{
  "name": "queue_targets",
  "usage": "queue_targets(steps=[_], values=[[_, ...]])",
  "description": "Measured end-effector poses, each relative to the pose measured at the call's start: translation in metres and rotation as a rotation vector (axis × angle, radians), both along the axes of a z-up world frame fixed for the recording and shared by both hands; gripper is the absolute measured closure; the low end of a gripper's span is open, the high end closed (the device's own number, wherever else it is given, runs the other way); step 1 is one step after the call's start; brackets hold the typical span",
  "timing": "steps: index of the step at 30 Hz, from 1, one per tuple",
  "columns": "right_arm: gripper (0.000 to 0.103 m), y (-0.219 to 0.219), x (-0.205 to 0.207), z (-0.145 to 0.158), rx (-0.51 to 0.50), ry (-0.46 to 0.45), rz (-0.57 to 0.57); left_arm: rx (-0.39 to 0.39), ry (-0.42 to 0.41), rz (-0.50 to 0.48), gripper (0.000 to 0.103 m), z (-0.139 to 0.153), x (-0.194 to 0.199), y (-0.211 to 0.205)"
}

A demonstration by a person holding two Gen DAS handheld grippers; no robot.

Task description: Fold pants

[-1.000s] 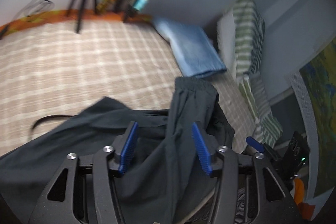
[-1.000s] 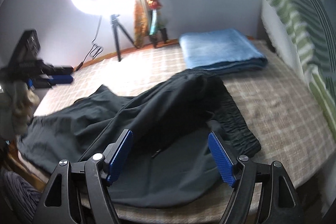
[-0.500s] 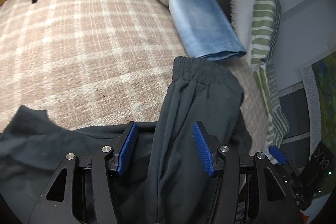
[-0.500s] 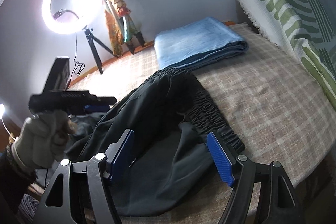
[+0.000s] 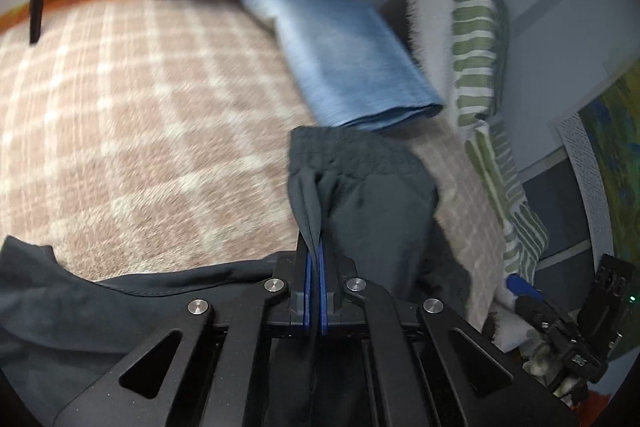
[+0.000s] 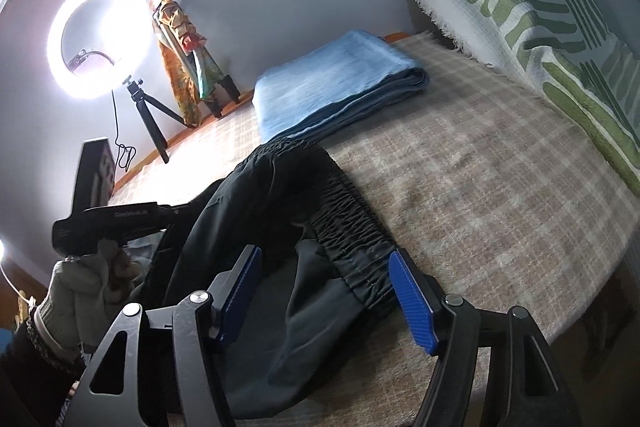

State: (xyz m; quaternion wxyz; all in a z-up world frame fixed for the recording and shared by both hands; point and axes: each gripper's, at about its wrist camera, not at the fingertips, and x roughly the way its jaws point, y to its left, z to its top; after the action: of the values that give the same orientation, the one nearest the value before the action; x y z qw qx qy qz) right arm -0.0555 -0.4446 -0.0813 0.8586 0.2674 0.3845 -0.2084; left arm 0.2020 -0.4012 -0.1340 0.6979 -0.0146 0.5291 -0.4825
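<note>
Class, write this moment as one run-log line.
task: fold pants | left hand-held gripper: shut on pants fold | right hand-held gripper: open, closing, astride waistband | surface: checked bed cover

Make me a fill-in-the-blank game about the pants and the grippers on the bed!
1. The left gripper is shut on a fold of the dark ____.
2. The right gripper is ____, with the elastic waistband between its pads.
3. Beyond the pants lies a folded ____ blanket.
4. The ring light stands on a small ____.

Missing words: pants; open; blue; tripod
</note>
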Motion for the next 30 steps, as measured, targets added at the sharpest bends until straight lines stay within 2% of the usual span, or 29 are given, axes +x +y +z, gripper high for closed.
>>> queue_targets(steps=[6, 12, 14, 17, 19, 22, 28, 30], values=[[0.035, -0.006, -0.004, 0.003, 0.014, -0.024, -0.023, -0.064, -0.069, -0.065, 0.102, 0.029, -0.021, 0.0], [0.035, -0.017, -0.013, 0.008, 0.072, -0.085, -0.048, -0.09, -0.126, -0.203, 0.102, 0.043, -0.073, -0.007], [0.035, -0.023, -0.017, 0.008, 0.102, -0.107, -0.058, -0.086, -0.131, -0.253, 0.102, 0.042, -0.091, -0.01], [0.035, -0.034, -0.02, 0.001, 0.201, -0.144, -0.059, -0.063, -0.152, -0.315, 0.102, 0.036, -0.114, -0.015], [0.035, -0.039, -0.022, -0.006, 0.251, -0.152, -0.064, -0.023, -0.194, -0.362, 0.102, 0.027, -0.13, -0.022], [0.035, -0.046, -0.025, -0.016, 0.324, -0.173, -0.076, 0.016, -0.204, -0.392, 0.102, 0.014, -0.142, -0.031], [0.035, -0.053, -0.029, -0.033, 0.346, -0.109, -0.14, 0.032, -0.195, -0.399, 0.102, 0.004, -0.143, -0.035], [0.035, -0.056, -0.031, -0.044, 0.386, -0.094, -0.162, 0.04, -0.208, -0.411, 0.102, 0.002, -0.152, -0.034]])
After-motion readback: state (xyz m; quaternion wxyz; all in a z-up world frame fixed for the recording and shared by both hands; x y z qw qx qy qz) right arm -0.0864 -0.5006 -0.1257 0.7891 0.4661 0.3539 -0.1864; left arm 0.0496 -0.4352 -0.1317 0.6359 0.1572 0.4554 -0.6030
